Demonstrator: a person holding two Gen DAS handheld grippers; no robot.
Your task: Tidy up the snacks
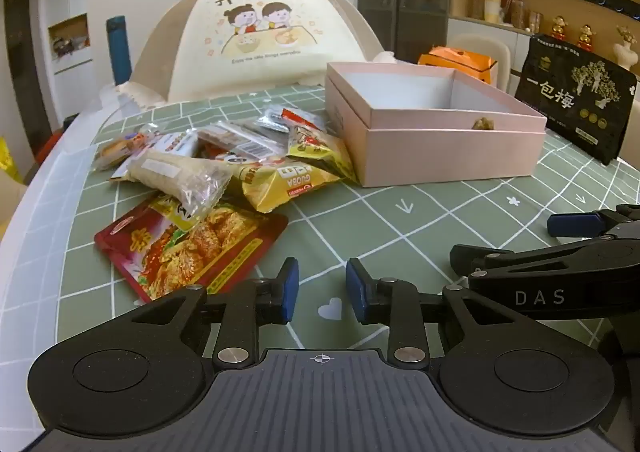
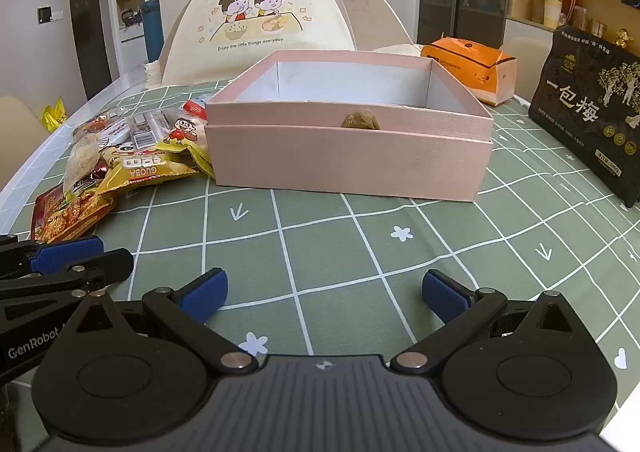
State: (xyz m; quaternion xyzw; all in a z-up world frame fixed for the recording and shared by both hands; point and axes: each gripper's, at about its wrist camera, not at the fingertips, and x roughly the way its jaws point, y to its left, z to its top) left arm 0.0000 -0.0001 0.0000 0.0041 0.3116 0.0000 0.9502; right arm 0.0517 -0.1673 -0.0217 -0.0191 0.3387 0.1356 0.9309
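A yellow packet point(image 1: 296, 181) reading "GUOBA" is lying in the snack pile point(image 1: 208, 171) ahead and left of the left gripper point(image 1: 322, 288). The food cover point(image 2: 264, 19) beyond is reading "Enjoy the little things everyday". The left gripper is hanging narrowly parted and empty over the tablecloth point(image 1: 400, 236). The right gripper point(image 2: 324, 292) is gaping wide, holding nothing; the open pink box point(image 2: 348, 155) is sitting straight ahead of it.

Table point(image 2: 320, 236) (green-checked): snacks point(image 2: 132, 159), box point(image 2: 348, 159)
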